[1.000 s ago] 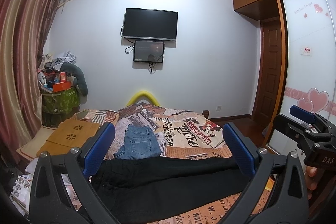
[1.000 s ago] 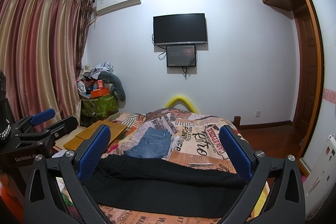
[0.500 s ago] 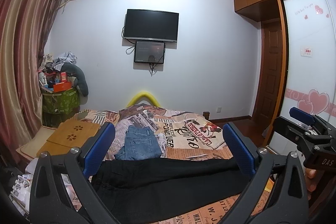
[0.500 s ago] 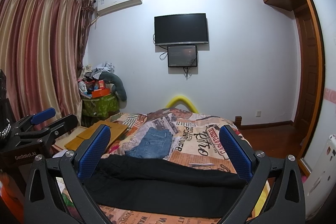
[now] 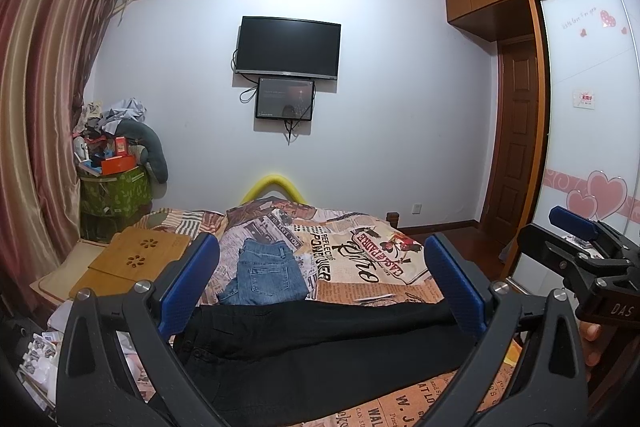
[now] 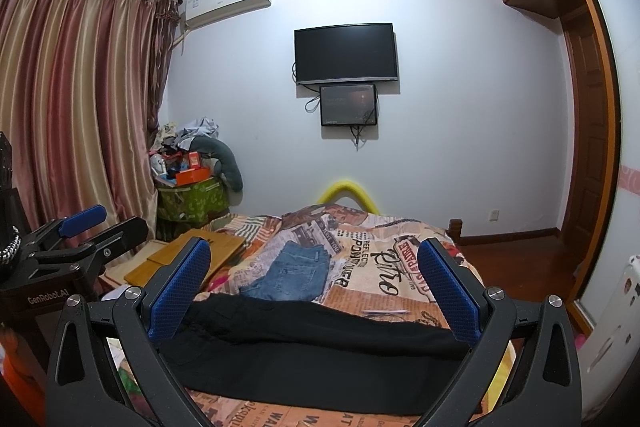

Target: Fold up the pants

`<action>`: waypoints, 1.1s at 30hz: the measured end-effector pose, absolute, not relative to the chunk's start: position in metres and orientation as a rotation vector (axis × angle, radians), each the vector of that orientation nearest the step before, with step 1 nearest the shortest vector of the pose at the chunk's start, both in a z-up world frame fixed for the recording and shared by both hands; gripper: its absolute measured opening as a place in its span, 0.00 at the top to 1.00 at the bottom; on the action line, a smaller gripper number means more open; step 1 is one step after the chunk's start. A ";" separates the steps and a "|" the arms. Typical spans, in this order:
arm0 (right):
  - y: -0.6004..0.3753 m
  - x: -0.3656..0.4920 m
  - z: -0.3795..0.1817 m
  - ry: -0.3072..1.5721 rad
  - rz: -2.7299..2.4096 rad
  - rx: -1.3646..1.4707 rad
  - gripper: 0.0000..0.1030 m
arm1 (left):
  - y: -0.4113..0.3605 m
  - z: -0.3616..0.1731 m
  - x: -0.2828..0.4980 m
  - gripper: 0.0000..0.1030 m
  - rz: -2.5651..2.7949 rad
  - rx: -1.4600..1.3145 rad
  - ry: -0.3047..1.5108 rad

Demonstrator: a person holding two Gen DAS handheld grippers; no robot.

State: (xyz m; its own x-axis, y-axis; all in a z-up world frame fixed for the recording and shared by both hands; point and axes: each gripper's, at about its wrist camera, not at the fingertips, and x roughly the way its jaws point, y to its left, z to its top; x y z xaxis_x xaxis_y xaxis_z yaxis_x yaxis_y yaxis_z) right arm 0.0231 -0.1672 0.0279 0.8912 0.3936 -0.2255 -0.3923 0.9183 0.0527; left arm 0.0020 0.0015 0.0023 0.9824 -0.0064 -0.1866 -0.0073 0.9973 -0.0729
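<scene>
Black pants (image 5: 320,351) lie flat across the near end of the bed, waist at the left, legs running right; they also show in the right wrist view (image 6: 320,351). My left gripper (image 5: 322,283) is open and empty, held above and short of the pants. My right gripper (image 6: 314,285) is open and empty too, at about the same height. The right gripper shows at the right edge of the left wrist view (image 5: 576,247), and the left gripper at the left edge of the right wrist view (image 6: 80,239).
Folded blue jeans (image 5: 266,273) lie on the patterned bedspread (image 5: 360,255) beyond the pants. A wooden lap desk (image 5: 132,263) sits at the bed's left. A cluttered green bin (image 5: 116,187), curtains, a wall TV (image 5: 288,47) and a wardrobe (image 5: 580,147) surround the bed.
Both views have shifted very slightly; the grippers stay open above the pants and the pants have not moved.
</scene>
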 end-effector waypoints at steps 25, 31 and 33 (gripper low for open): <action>-0.150 0.108 -0.007 0.349 0.350 -0.043 0.00 | 0.075 -0.047 0.133 0.00 0.019 -0.132 0.417; -0.146 0.158 -0.039 0.410 0.345 -0.084 0.00 | 0.117 -0.094 0.194 0.00 0.126 -0.094 0.522; -0.145 0.179 -0.054 0.447 0.346 -0.115 0.00 | 0.129 -0.110 0.210 0.00 0.159 -0.066 0.550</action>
